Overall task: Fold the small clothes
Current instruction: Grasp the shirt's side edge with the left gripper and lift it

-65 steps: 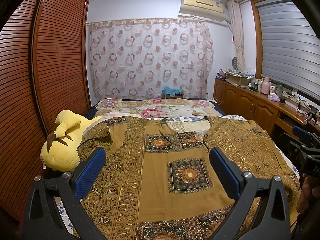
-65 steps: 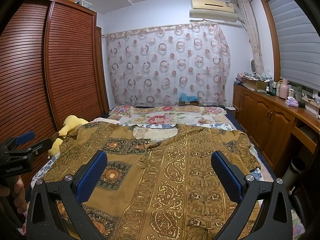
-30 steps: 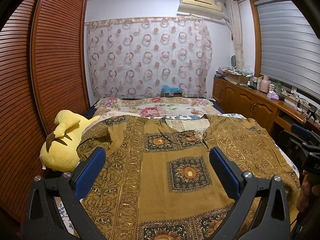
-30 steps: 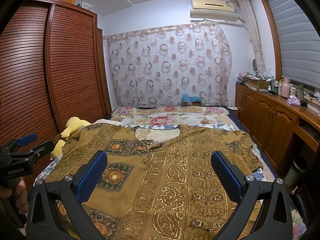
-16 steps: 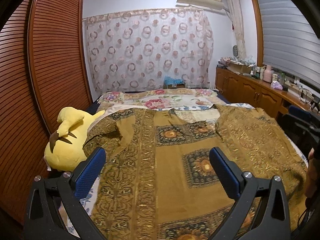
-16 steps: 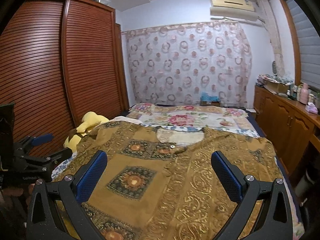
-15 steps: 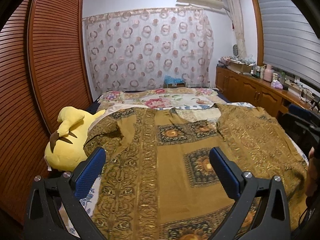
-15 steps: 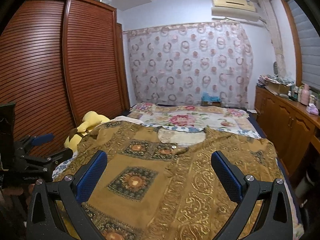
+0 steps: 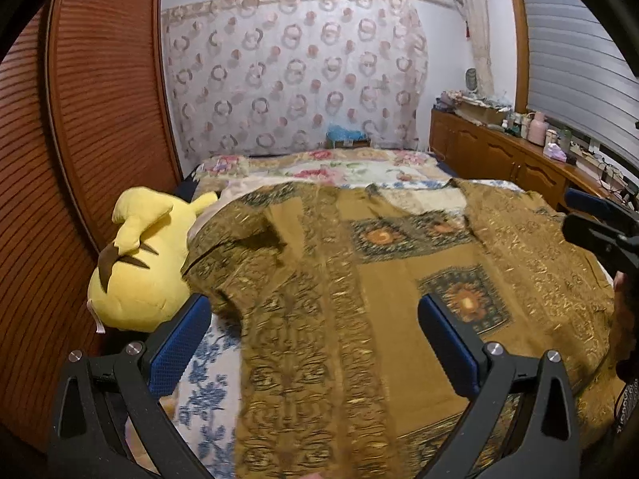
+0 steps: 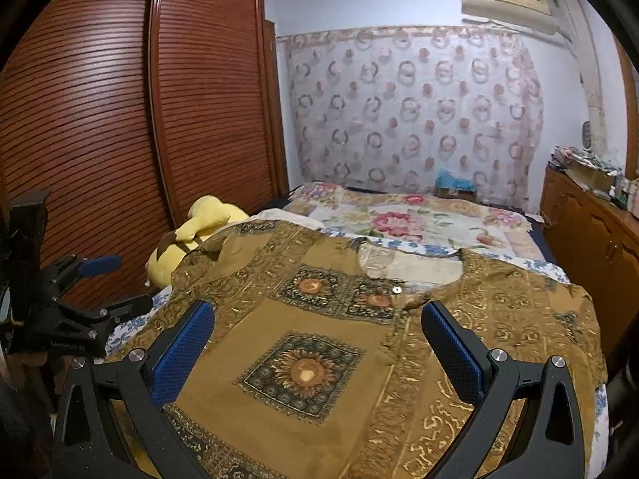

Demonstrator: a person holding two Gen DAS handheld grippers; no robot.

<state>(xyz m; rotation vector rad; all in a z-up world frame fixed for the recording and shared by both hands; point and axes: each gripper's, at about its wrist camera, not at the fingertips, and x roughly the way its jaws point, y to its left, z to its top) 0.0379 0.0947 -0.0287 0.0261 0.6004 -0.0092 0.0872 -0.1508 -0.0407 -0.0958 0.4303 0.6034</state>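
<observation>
We hold the left gripper [image 9: 315, 343] and right gripper [image 10: 317, 345] wide apart, empty. Below both, the brown patterned shirt [image 10: 359, 343] lies spread flat on the bed [image 10: 419, 219].

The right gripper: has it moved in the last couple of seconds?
Yes. The right gripper has swung left: the wardrobe now fills more of its view, and the cabinet sits near the right edge.

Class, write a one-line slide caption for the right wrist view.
Open right tool above a brown patterned shirt spread on the bed.

Yellow plush toy [image 9: 139, 267] beside wooden wardrobe [image 10: 120, 127]; patterned curtain [image 9: 295, 76].
</observation>
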